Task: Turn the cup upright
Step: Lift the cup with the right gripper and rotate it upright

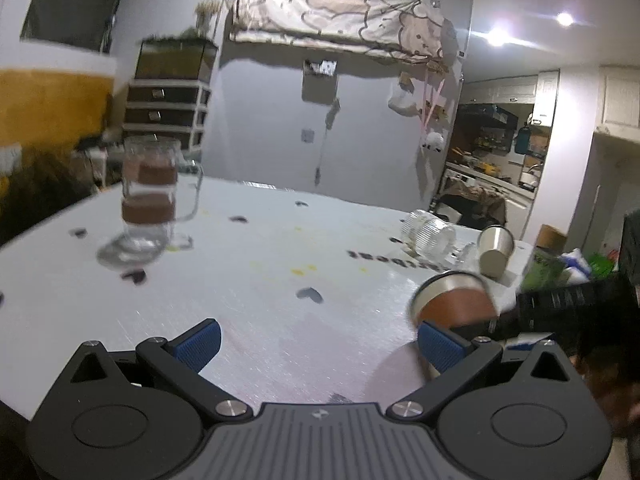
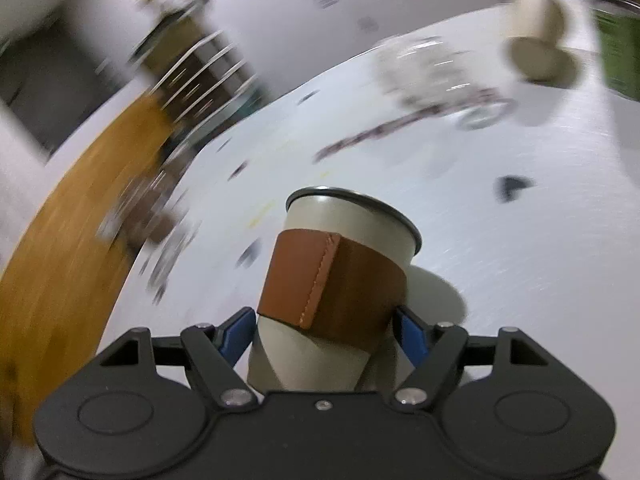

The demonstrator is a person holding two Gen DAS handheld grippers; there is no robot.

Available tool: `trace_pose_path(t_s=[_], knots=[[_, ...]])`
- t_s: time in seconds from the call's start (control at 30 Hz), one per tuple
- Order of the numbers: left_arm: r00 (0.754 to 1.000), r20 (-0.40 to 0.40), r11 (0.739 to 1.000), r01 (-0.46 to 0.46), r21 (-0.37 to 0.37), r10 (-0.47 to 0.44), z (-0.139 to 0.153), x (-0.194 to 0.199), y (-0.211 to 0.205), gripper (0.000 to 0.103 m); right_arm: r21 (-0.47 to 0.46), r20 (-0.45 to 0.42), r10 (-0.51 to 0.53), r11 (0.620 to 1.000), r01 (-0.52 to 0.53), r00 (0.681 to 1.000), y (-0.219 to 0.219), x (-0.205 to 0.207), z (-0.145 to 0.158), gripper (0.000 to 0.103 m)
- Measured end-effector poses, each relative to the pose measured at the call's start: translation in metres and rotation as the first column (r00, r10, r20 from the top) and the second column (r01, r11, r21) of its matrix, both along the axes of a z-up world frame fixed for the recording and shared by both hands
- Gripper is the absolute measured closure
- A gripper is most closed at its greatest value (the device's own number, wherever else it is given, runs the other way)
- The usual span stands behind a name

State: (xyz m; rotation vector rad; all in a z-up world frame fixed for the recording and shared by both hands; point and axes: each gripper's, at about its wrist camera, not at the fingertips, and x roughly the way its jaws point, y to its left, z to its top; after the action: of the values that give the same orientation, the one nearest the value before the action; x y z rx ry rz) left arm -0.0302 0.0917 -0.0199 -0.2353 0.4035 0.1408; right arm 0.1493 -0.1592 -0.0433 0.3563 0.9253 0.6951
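Note:
A metal cup with a brown leather sleeve [image 2: 332, 280] sits between my right gripper's [image 2: 324, 330] blue pads, which are shut on its lower body. The cup is lifted off the white table [image 2: 520, 260] and tilted, rim pointing away from me. In the left wrist view the same cup [image 1: 456, 300] shows at the right, held by the black right gripper, rim facing left. My left gripper [image 1: 320, 340] is open and empty above the table's near edge.
A glass mug with brown bands [image 1: 150, 200] stands upright at the far left. A ribbed clear glass [image 1: 428, 234] and a plain metal cup [image 1: 496, 246] lie on their sides at the far right. The table edge runs near the left gripper.

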Motion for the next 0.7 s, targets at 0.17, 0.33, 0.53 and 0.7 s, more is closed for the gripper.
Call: trace_pose_path(t_s=[0.17,0.33,0.53,0.7], knots=[[0.998,-0.024,0.985,0.060,-0.161,-0.065,0.005,0.007,0.015,0.001,-0.042,0.041,0.157,0.987,-0.155,0.987,0.013,-0.024,0.003,0.027],[0.983,-0.063,0.957,0.152,-0.246,-0.173,0.010,0.028,0.011,0.006,-0.002,0.080,0.184,0.983,-0.184,0.980,0.012,-0.035,-0.004,0.033],[0.952,-0.144,0.919,0.208,-0.336,-0.269,0.010,0.067,-0.001,0.006,0.012,0.093,0.200,0.979,-0.202,0.975,0.021,-0.037,-0.010,0.035],[0.941,-0.222,0.891,0.140,-0.431,-0.255,-0.002,0.089,0.002,0.006,0.020,0.095,0.196,0.980,-0.199,0.976,0.021,-0.034,-0.011,0.035]])
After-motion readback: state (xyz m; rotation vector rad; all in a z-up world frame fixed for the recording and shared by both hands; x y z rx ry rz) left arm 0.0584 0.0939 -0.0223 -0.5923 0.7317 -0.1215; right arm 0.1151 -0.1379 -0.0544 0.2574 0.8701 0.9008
